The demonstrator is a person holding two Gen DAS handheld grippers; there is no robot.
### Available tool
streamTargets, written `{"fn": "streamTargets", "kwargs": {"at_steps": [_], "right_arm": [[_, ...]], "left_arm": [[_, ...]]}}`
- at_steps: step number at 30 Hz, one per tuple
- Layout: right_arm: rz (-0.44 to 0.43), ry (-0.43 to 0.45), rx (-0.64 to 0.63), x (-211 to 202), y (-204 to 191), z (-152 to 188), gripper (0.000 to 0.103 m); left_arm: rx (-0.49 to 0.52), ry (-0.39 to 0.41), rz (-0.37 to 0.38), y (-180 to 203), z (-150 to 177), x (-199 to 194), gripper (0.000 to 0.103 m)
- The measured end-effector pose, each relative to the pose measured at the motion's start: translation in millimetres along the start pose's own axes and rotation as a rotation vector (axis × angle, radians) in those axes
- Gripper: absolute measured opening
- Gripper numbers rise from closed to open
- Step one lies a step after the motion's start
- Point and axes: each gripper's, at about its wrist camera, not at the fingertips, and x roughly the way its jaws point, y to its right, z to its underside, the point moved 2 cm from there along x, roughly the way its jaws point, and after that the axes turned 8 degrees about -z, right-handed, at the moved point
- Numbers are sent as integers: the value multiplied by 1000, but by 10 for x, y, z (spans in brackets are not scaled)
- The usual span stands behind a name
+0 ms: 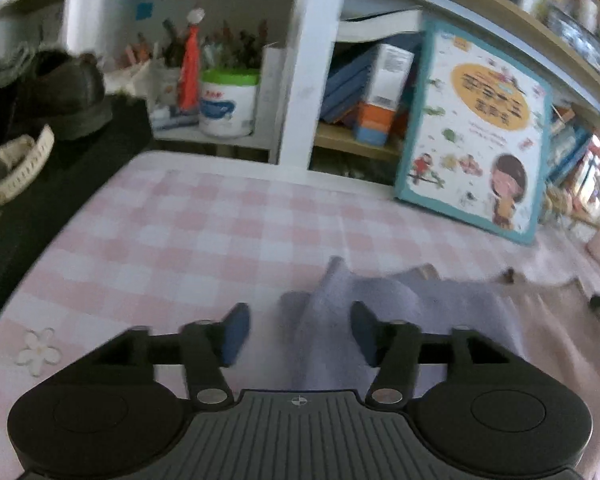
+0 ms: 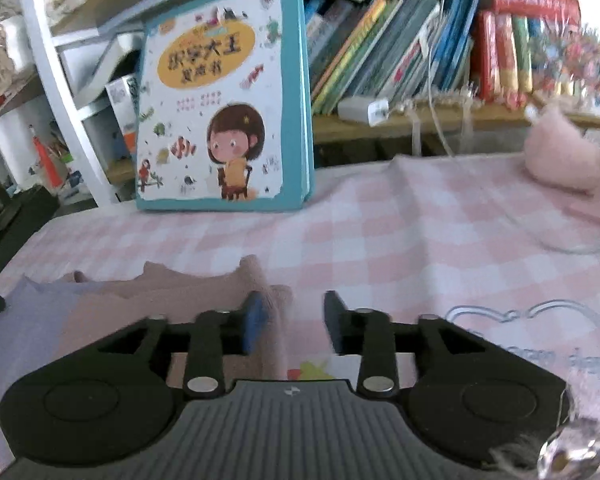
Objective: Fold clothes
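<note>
We had barely begun: the lavender-and-pink garment point(image 1: 452, 304) lay seemingly unfolded at twelve o'clock, and both our left gripper point(image 1: 298, 330) and right gripper point(image 2: 292, 322) gaped, gripping nothing.

A child's room at home: picture books point(image 2: 400, 48), pink checked tablecloth point(image 2: 380, 232).

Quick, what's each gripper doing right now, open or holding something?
Left gripper: open, lavender cloth between its fingers.
Right gripper: open, pink cloth edge between its fingers.
</note>
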Motion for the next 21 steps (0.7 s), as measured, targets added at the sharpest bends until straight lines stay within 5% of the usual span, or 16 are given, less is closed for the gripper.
{"fn": "streamTargets", "kwargs": {"at_steps": [8, 21], "right_arm": [[-20, 28, -139, -570, -252, 242, 58], [-70, -4, -286, -1133, -688, 918, 79]], "left_arm": [[30, 76, 56, 251, 198, -658, 80], [48, 97, 68, 586, 628, -1264, 90]]}}
